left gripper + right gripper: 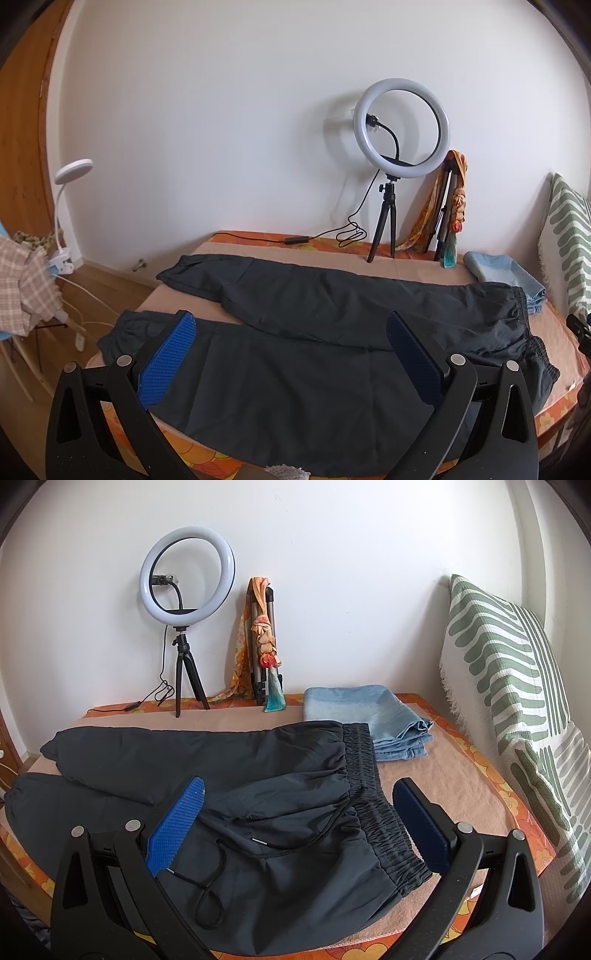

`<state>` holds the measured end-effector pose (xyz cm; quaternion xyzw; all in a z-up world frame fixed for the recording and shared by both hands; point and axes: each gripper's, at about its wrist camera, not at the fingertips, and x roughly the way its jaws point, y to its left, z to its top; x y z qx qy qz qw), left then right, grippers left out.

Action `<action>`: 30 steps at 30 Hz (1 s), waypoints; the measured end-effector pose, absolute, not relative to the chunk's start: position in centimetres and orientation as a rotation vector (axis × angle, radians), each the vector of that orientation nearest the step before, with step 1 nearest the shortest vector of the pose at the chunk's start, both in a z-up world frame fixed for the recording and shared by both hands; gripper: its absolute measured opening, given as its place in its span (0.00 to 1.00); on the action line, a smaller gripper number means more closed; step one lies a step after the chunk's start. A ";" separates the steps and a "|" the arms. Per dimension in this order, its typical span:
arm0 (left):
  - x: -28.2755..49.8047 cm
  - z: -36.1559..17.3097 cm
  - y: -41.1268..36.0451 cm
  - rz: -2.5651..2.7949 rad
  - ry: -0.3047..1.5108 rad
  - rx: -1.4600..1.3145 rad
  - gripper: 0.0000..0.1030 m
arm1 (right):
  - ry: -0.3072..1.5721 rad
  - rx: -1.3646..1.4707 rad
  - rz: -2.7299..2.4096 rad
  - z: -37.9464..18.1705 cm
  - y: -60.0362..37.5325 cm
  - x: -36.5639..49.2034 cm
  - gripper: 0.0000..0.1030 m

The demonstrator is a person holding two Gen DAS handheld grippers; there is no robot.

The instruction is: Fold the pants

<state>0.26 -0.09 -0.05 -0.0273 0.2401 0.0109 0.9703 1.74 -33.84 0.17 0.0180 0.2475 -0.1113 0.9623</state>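
Dark grey pants (314,332) lie spread flat on the bed, legs to the left, elastic waistband (373,805) to the right, with a loose black drawstring (280,843) on the front. The two legs lie side by side, slightly apart at the cuffs. My left gripper (291,325) is open and empty, hovering above the near leg. My right gripper (297,794) is open and empty, hovering above the waist area, its jaws either side of the waistband region in view.
A ring light on a small tripod (400,129) and a folded tripod with a scarf (452,206) stand at the wall. Folded blue jeans (369,716) lie behind the waistband. A green-striped pillow (509,686) leans at right. A desk lamp (72,170) and checked cloth (26,288) are left of the bed.
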 end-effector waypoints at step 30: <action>0.7 0.2 0.0 0.050 0.476 -0.036 1.00 | 0.499 0.035 -0.226 0.2 -33.6 1.9 1.00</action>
